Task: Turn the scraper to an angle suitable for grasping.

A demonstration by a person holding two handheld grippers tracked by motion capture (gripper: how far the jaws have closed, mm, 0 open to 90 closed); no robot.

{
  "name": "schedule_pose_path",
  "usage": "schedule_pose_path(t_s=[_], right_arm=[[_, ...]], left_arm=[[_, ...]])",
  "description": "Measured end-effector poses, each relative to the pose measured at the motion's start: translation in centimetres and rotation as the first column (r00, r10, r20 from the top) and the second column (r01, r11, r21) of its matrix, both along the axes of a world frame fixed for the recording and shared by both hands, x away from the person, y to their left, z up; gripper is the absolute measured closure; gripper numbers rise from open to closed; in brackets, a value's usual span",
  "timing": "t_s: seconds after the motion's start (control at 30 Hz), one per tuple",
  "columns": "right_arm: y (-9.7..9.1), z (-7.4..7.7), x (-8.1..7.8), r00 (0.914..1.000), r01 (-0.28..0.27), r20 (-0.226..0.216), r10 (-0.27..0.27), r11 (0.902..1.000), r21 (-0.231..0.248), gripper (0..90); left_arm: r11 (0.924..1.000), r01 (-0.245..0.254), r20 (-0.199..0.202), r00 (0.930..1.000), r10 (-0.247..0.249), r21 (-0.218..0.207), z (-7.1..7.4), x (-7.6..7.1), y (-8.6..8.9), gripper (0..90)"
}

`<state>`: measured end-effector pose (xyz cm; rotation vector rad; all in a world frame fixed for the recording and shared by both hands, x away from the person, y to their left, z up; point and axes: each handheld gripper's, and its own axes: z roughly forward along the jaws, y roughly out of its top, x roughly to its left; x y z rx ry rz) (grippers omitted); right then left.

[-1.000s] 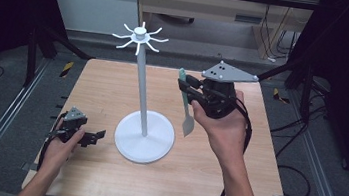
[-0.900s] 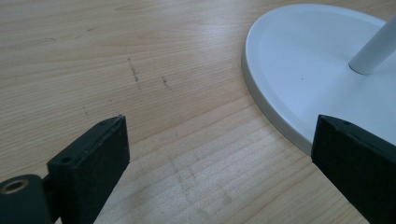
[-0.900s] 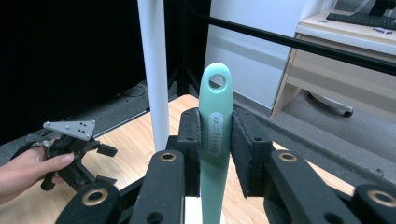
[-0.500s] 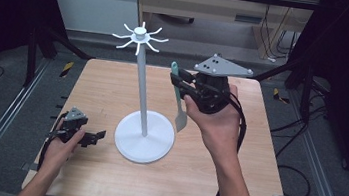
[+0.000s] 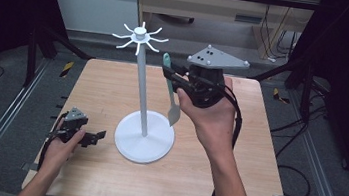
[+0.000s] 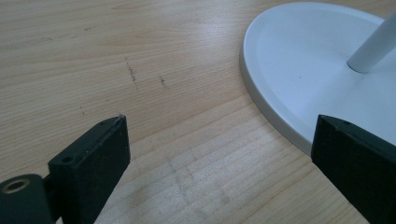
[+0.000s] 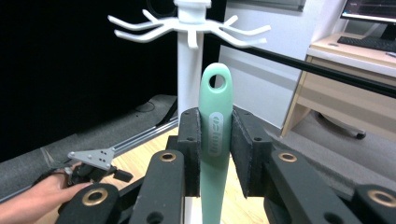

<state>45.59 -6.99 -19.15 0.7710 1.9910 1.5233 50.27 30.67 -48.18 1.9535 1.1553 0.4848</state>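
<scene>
Landmark: the white hook stand with a round base, thin upright pole and ring of curved hooks at the top (image 5: 144, 133), standing on the light wooden bench (image 5: 103, 84).

Left of the stand's base, the left gripper (image 5: 91, 138) rests low on the bench in the person's left hand (image 5: 60, 147). Its jaws are spread wide with bare wood between them, and the rim of the base lies just beside one jaw in the left gripper view.

Right of the pole, the right gripper (image 5: 169, 74) is raised above the bench in the right hand (image 5: 213, 118). Its jaws pinch the mint-green plastic spatula with a hanging hole in its handle (image 5: 169, 90) at the handle. The spatula hangs near upright just beside the pole, blade down above the base, handle end below the hooks.
</scene>
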Motion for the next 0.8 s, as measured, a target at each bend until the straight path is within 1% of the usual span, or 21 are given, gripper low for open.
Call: schedule_pose_path(t_s=[0.23, 0.43, 0.8], right_arm=[[0.5, 0.7, -0.1, 0.9998, -0.015, 0.012, 0.015, 0.9999, 0.005, 74.2], [0.8, 1.0, 0.0, 0.9997, -0.021, 0.010, 0.021, 0.9998, 0.005, 74.2], [1.3, 1.1, 0.4, 0.9996, -0.027, 0.002, 0.027, 0.9996, -0.011, 74.2]], left_arm=[[1.0000, -0.002, 0.001, 1.0000, 0.002, -0.002, 0.0, 0.0, 0.0, 4.2], [1.0000, -0.002, 0.000, 1.0000, 0.002, -0.003, 0.0, 0.0, 0.0, 4.2], [1.0000, -0.001, -0.001, 1.0000, 0.001, -0.002, 0.0, 0.0, 0.0, 4.2]])
